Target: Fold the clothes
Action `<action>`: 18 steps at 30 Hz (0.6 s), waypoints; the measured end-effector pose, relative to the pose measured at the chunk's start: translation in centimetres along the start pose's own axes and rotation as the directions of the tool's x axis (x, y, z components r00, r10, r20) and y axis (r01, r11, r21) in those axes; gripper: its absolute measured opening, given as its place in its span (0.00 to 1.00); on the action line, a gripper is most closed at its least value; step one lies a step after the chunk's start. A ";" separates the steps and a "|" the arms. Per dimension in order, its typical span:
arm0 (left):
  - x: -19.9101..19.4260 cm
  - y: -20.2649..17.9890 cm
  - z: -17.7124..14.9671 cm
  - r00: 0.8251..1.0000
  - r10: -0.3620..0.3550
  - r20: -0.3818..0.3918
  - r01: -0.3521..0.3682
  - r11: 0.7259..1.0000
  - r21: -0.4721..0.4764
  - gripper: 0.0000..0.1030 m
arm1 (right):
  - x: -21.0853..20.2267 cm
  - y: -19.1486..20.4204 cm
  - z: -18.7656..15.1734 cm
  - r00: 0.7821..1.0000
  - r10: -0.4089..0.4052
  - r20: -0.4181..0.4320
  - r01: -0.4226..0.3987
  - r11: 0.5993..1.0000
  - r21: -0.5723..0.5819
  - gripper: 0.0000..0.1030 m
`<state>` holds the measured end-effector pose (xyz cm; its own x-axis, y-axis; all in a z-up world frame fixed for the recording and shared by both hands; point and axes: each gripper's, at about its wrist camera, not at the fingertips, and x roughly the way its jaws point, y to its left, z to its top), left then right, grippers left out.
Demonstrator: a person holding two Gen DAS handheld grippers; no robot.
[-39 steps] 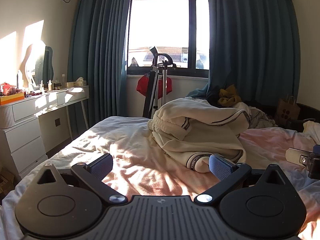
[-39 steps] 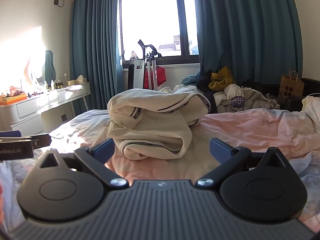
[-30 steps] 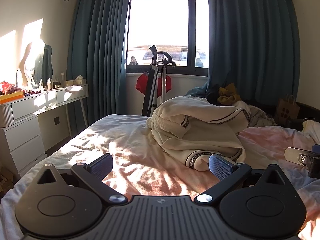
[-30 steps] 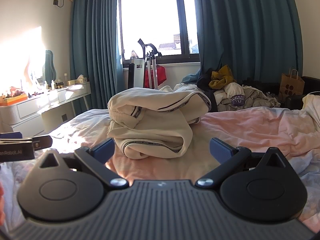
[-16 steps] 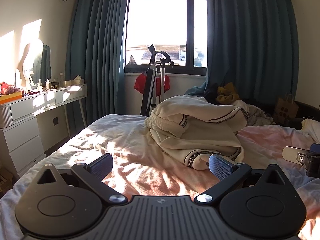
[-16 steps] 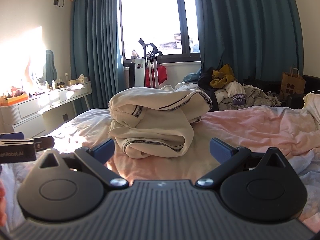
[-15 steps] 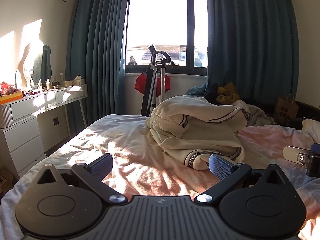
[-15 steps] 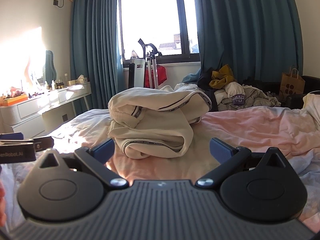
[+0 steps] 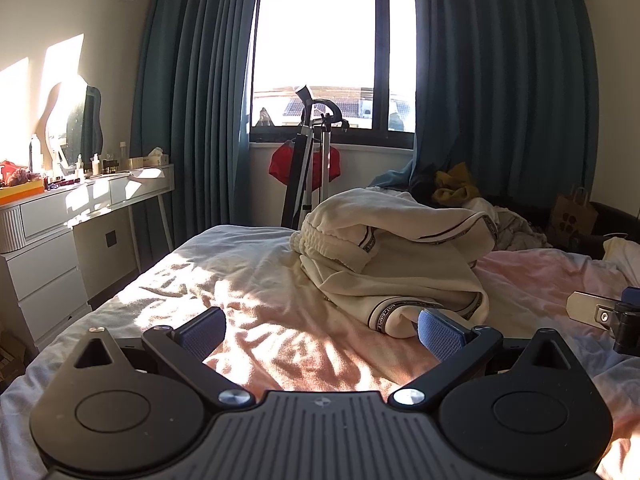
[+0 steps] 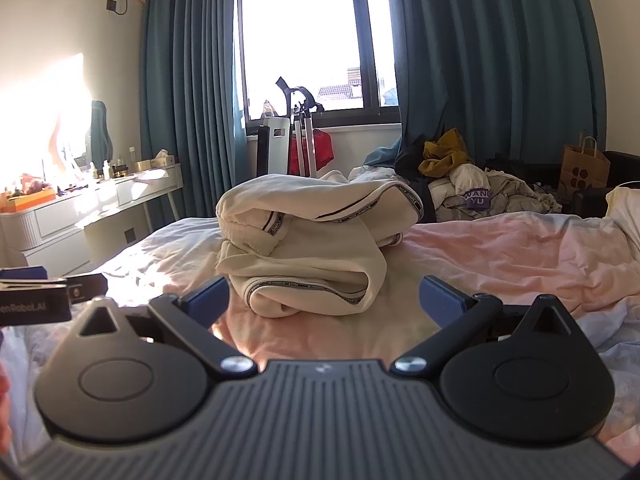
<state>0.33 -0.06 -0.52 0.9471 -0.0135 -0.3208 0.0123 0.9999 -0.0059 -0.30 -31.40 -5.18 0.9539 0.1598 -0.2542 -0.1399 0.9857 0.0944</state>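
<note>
the cream garment [image 10: 304,248] lies bunched mid-bed [image 10: 520,256]. both hand-held grippers, left [image 9: 320,330] and right [image 10: 324,300], hover wide and empty before it; better to pinch its near banded hem and spread it flat first.

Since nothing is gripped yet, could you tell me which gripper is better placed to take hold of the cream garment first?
Right, probably. The right gripper is open with the cream garment centred between its fingers; the left gripper, also open, has it off toward its right finger.

home bedroom: bed [image 9: 248,280], dressing table [image 9: 80,208], teal curtains [image 9: 192,80], laundry pile [image 10: 480,188].
</note>
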 end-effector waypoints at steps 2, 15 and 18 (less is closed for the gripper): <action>0.0 0.0 0.0 1.000 -0.001 -0.001 0.001 1.000 -0.001 1.00 | 0.0 0.0 0.0 1.000 0.001 0.002 -0.001 1.000 -0.001 1.00; -0.3 0.2 0.4 1.000 -0.029 0.008 0.029 1.000 -0.013 1.00 | -0.1 -0.1 0.0 1.000 0.027 -0.004 -0.027 1.000 0.014 1.00; 0.1 0.5 1.8 0.999 -0.039 0.017 0.039 0.999 -0.013 1.00 | -0.2 -0.2 -0.1 0.999 0.033 -0.005 -0.033 0.999 0.023 1.00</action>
<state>0.96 0.46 1.13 0.9511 -0.0526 -0.3043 0.0454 0.9985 -0.0306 -0.49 -31.65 -5.29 0.9474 0.1928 -0.2555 -0.1654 0.9783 0.1247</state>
